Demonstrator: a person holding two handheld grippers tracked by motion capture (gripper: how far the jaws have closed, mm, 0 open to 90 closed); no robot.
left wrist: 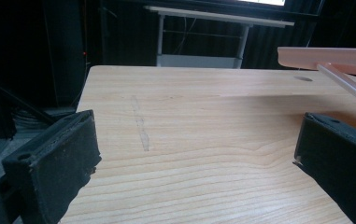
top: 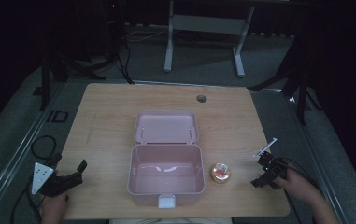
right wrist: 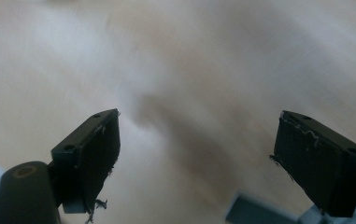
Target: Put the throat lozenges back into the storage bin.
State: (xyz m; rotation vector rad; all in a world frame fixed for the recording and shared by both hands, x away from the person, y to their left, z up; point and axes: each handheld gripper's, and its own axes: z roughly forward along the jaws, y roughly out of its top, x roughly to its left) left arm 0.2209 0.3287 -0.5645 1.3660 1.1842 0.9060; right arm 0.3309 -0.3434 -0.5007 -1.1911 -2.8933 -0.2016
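An open pink plastic box (top: 165, 179) stands at the table's middle front, its lid (top: 166, 127) laid back flat behind it and a white latch at its near wall. A small round gold tin with a red label (top: 221, 172) sits just right of the box. My left gripper (top: 78, 171) rests at the front left of the table, open, with bare wood between its jaws (left wrist: 196, 140); the pink box's edge (left wrist: 327, 57) shows at the upper right of the left gripper view. My right gripper (top: 259, 171) is open to the right of the tin, over blurred tabletop (right wrist: 194, 135).
The wooden table (top: 105, 116) has a round cable hole (top: 202, 98) near its far edge. A white desk frame (top: 203, 23) stands behind on the dark floor. Cables (top: 42, 144) loop beside the table's left edge.
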